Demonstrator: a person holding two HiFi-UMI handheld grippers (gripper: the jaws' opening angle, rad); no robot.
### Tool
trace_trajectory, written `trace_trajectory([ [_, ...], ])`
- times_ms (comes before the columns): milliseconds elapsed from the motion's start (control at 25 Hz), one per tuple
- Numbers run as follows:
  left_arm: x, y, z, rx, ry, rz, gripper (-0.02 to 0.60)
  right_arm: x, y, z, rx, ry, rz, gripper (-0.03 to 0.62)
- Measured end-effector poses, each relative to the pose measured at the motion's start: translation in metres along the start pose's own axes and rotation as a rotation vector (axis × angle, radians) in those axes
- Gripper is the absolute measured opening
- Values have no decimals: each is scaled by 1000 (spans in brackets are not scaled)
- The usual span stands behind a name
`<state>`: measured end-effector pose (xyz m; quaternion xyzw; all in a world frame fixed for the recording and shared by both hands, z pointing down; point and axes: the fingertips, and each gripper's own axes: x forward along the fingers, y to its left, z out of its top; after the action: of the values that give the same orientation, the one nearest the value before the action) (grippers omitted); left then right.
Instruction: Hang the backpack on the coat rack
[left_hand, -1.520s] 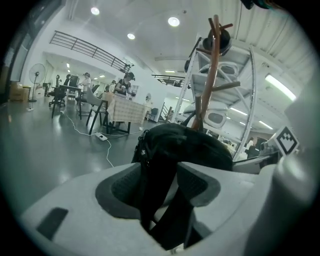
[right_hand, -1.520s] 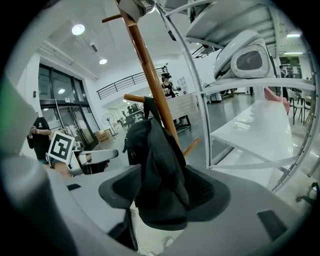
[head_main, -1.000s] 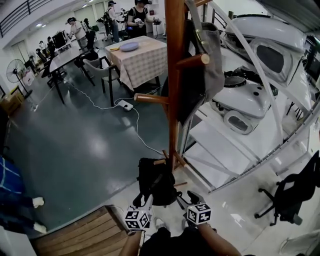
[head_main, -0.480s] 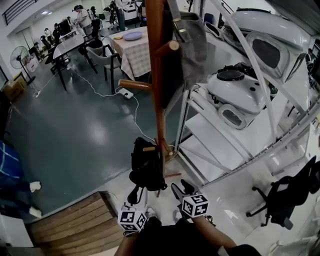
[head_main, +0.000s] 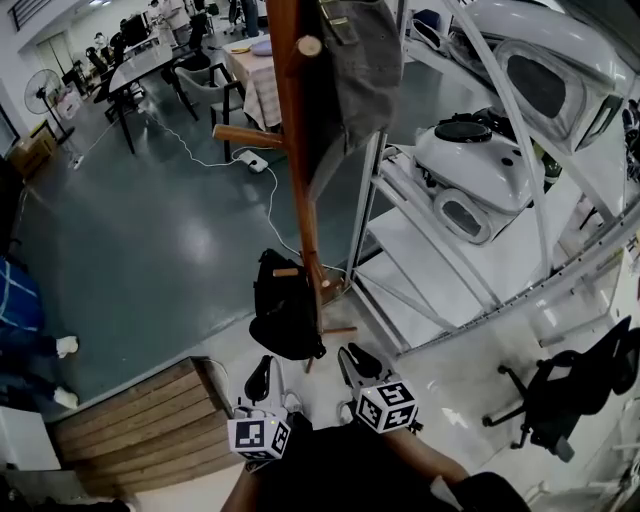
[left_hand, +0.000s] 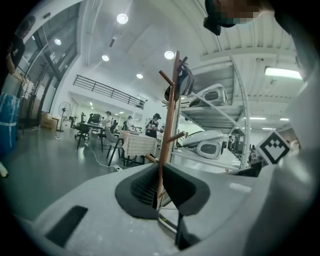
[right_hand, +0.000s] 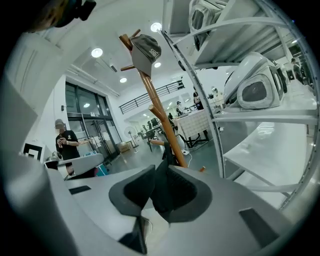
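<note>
Backpack (head_main: 283, 315), black, sat on the floor, slumped against the foot of the coat rack (head_main: 296, 150). It was not hung, so the task looked barely started. It was likely parked there so the pegs were straight above it.

Left gripper (left_hand: 160, 175): jaws pressed together with only a sliver between the pads. The rack pole showed through that sliver and no strap or cloth was caught, so it was empty.

Right gripper (right_hand: 161, 175): jaws partly apart and closing. The dark shape in the gap read as the backpack beyond, by the pole. The pads were not seen pressing on it, so I judged it no grip.

In the head view both grippers sat low, side by side, just short of the bag and aimed at it. That was probably the set-up for a two-handed pick. The handle and straps could not be made out from here.

The rack was a wooden pole with a grey cloth item (head_main: 365, 60) over the upper pegs. The bare side peg (head_main: 245, 136) lower down therefore looked the likelier hook. White shelving frame (head_main: 400, 250) stood close on the rack's right, so the approach seemed open only from the front or left.

Further out were a wooden platform (head_main: 140, 430), an office chair (head_main: 570, 395), and a power strip (head_main: 250, 160) with its cable across the floor.
</note>
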<state>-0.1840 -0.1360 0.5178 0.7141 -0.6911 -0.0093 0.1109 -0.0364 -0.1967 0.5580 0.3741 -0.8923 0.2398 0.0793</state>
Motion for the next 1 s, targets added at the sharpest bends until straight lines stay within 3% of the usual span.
trace_trajectory([
  [280,-5,-15,-9,16,-1,28,35,-11,-3,-3,-17,-1,-7,14],
  [1000,3,-20,-18,8,27,11,35,-11,-6,-3,-23,-10,6,12],
])
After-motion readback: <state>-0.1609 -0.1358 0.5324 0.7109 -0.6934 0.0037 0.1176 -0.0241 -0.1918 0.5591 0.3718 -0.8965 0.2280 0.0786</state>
